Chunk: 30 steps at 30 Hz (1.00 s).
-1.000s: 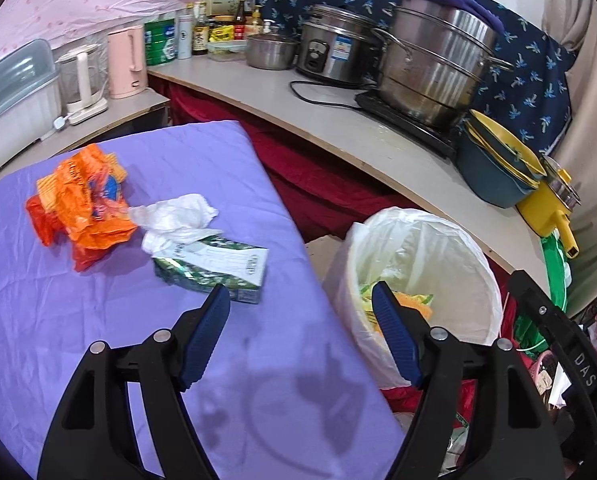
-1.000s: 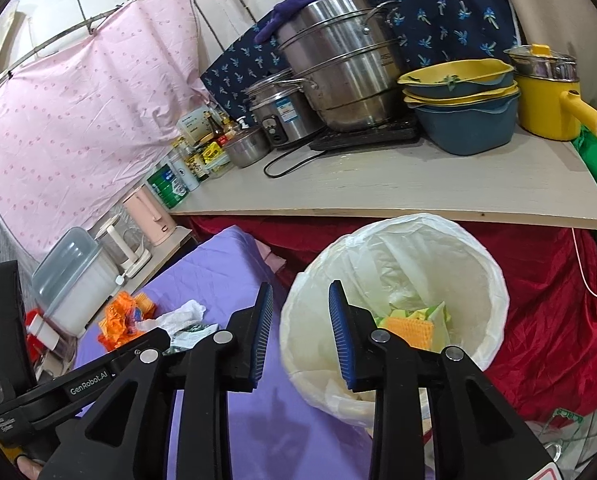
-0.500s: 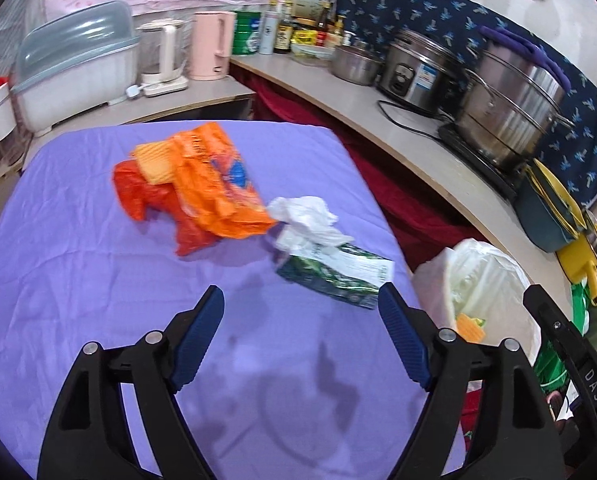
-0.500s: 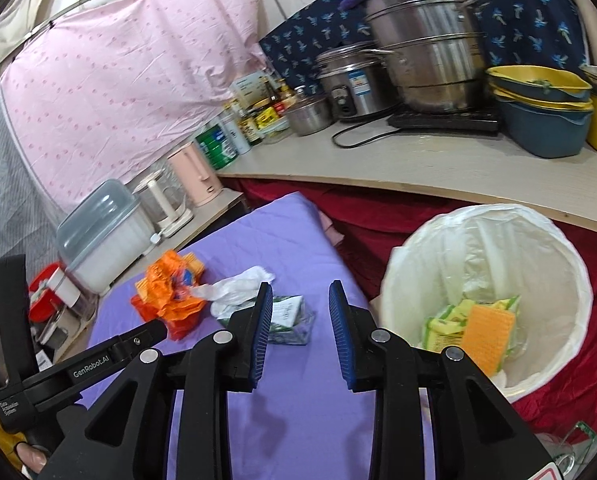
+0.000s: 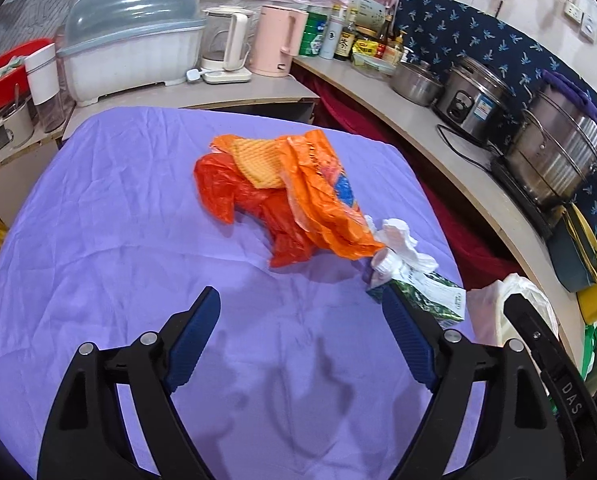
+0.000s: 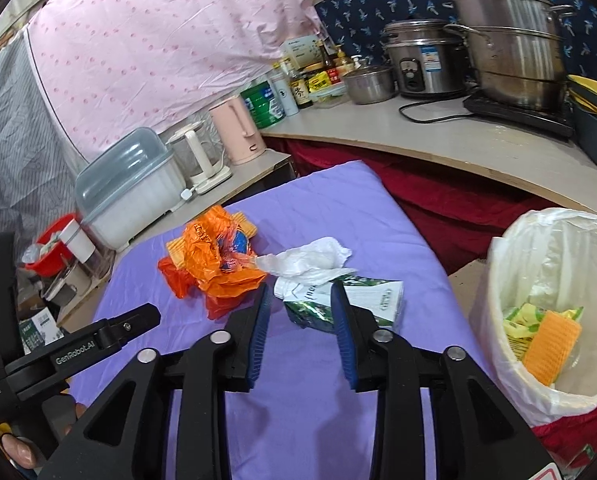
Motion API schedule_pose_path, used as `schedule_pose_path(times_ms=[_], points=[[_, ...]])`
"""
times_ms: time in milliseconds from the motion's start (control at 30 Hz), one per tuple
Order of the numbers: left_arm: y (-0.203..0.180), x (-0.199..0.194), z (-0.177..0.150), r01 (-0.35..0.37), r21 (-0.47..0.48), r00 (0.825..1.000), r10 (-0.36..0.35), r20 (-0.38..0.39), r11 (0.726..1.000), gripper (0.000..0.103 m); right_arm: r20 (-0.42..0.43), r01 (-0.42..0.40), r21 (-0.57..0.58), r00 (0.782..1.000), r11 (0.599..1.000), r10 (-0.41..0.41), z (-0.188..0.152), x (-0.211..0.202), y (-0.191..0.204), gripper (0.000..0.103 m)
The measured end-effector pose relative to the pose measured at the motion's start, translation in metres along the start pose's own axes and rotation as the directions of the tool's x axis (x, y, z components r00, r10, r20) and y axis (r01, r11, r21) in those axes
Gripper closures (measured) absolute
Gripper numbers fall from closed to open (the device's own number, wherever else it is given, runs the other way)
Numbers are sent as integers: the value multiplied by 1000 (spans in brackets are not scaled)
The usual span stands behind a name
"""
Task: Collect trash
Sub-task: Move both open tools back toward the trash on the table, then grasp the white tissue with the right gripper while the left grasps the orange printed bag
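Pink dotted sheet [image 6: 170, 40] hangs across the back wall, upper left. Navy patterned cloth [image 6: 362, 4] covers the wall at upper right. Pale curved counter [image 6: 438, 140] runs along the right, red drape [image 6: 458, 204] below it. Purple cloth [image 5: 118, 240] covers the central surface. Wall sockets [image 5: 578, 16] at far upper right. Light even, indoor.

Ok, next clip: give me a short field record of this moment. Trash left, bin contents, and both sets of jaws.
surface: purple cloth
trash left: orange bags, white tissue, green carton
bin: lined, holds yellow wrappers and an orange sponge
left gripper: jaws opening, empty, above the cloth
right gripper: jaws opening, empty, pointing at the carton
progress: three items not yet binned
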<state>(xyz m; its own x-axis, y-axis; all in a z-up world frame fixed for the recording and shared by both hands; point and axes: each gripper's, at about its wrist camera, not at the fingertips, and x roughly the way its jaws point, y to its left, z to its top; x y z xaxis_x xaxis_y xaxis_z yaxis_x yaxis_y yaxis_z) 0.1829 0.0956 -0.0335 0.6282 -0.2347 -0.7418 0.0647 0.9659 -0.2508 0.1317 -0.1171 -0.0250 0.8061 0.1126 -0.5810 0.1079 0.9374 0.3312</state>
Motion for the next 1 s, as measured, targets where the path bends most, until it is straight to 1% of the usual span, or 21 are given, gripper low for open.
schedule_pose_path(times_ms=[67, 133, 233, 333, 400, 433, 500, 667, 700, 733, 767, 833, 867, 933, 1000], points=[[9, 2, 3, -6, -15, 1000, 6, 0, 1000, 22, -2, 4, -12, 1000, 1000, -4, 2, 11, 6, 57], [17, 5, 6, -13, -31, 1000, 13, 1, 999, 20, -6, 8, -28, 1000, 1000, -8, 4, 21, 12, 52], [29, 11, 12, -20, -56, 1000, 20, -3, 998, 20, -28, 12, -49, 1000, 999, -13, 6, 44, 19, 45], [39, 19, 17, -27, -76, 1000, 26, -10, 997, 20, -50, 17, -56, 999, 998, -20, 8, 65, 22, 42], [44, 24, 19, -28, -86, 1000, 27, -14, 996, 18, -63, 21, -56, 998, 998, -24, 9, 79, 24, 40], [47, 27, 22, -28, -93, 999, 27, -17, 995, 15, -72, 22, -56, 997, 998, -26, 9, 87, 24, 40], [48, 34, 26, -28, -100, 999, 26, -21, 995, 15, -84, 24, -59, 996, 998, -29, 10, 99, 25, 40], [42, 48, 36, 5, -105, 999, -8, -35, 994, 14, -113, 26, -47, 993, 999, -31, 13, 124, 20, 41], [38, 52, 38, 14, -101, 999, -18, -39, 995, 14, -115, 23, -39, 993, 999, -28, 13, 126, 18, 44], [34, 55, 40, 22, -100, 999, -27, -42, 995, 13, -116, 21, -34, 993, 999, -25, 13, 128, 16, 51], [31, 59, 41, 32, -99, 998, -37, -46, 995, 13, -124, 17, -28, 992, 999, -20, 13, 130, 14, 55], [23, 67, 44, 50, -95, 997, -55, -58, 994, 13, -133, 9, -11, 991, 1000, -10, 12, 133, 10, 70], [19, 71, 46, 58, -94, 996, -64, -64, 994, 13, -135, 3, -4, 991, 1000, -4, 11, 133, 8, 74], [11, 80, 47, 63, -87, 995, -70, -76, 994, 13, -141, -8, 10, 990, 1000, 9, 9, 132, 5, 86], [5, 89, 47, 63, -78, 994, -70, -89, 995, 14, -146, -19, 20, 989, 1000, 22, 6, 131, 2, 90]])
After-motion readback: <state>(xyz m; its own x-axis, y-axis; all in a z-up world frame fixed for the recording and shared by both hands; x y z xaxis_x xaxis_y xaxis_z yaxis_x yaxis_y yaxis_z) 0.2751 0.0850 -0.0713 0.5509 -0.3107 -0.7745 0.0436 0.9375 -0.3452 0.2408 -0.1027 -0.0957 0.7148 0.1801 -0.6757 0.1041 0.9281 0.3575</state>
